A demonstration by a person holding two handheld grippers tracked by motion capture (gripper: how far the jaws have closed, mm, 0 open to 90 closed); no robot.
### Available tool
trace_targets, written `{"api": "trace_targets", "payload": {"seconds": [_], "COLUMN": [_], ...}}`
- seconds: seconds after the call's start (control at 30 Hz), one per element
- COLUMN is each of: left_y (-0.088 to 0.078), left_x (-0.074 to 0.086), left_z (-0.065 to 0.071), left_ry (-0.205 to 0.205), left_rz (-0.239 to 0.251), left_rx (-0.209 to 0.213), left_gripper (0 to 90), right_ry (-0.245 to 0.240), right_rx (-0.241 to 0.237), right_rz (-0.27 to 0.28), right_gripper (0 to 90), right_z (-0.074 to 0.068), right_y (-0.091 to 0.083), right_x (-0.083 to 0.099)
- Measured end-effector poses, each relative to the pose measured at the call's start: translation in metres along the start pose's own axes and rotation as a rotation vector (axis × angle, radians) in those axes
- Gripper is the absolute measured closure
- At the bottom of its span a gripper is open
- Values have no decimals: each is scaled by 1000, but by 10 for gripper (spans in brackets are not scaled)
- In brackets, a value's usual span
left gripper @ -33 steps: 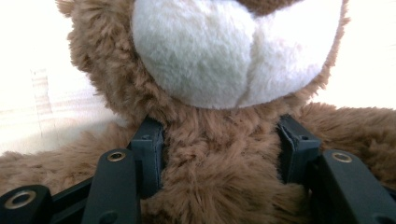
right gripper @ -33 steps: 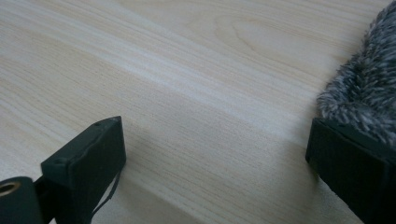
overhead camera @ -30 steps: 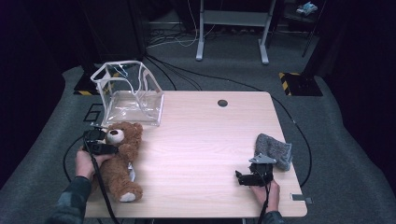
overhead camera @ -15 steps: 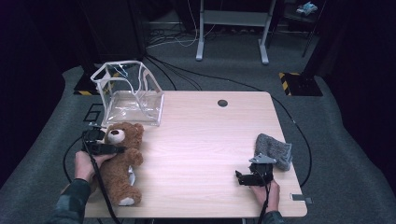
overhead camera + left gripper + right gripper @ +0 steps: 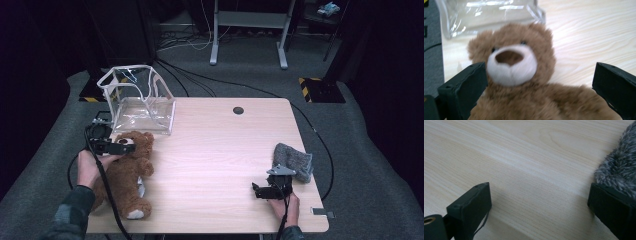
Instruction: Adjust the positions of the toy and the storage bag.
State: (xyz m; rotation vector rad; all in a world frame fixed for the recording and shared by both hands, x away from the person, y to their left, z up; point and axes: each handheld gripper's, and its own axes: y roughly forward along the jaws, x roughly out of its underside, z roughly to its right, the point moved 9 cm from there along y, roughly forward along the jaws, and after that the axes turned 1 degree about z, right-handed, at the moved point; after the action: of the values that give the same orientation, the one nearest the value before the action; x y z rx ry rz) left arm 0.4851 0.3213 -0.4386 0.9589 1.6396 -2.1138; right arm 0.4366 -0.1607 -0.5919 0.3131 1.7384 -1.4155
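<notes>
Fingers [image 5: 464, 87] of the left gripper [image 5: 541, 92] have just been opening and stand wide around the brown plush teddy bear [image 5: 514, 75], pressing nothing, while the right gripper [image 5: 541, 212] gapes over bare light wooden table [image 5: 529, 157]

Readable text: none on any surface
Teddy bear [image 5: 524, 75]: plain fur, no tag lettering legible
Clear bag [image 5: 137, 102]: no print legible
Floor markings [image 5: 320, 85]: yellow-and-black hazard stripes, no words
Table [image 5: 215, 150]: bare wood grain, no labels

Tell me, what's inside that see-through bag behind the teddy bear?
The clear bag looks empty: through its walls only the table and floor show. Its low near corner is hidden behind the teddy bear.
</notes>
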Motion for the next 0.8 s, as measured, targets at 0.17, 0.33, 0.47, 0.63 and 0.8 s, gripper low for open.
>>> {"api": "trace_targets", "payload": {"seconds": [0.17, 0.33, 0.47, 0.63, 0.8], "left_y": [4, 10, 19, 35, 44], "left_x": [-27, -46, -66, -92, -107], "left_z": [10, 15, 20, 30, 33], "left_ry": [51, 82, 103, 124, 135], "left_rz": [20, 27, 41, 43, 47], "left_rx": [-5, -3, -14, -2, 6], "left_gripper": [0, 0, 1, 53, 44], "right_ry": [-6, -2, -11, -6, 3], "right_rx": [1, 0, 1, 1, 4], "right_rz": [2, 1, 6, 10, 12], "right_gripper": [46, 46, 48, 51, 53], "right_z": [1, 0, 1, 0, 0], "right_y": [0, 0, 0, 1, 1], "right_x": [0, 0, -1, -1, -1]}}
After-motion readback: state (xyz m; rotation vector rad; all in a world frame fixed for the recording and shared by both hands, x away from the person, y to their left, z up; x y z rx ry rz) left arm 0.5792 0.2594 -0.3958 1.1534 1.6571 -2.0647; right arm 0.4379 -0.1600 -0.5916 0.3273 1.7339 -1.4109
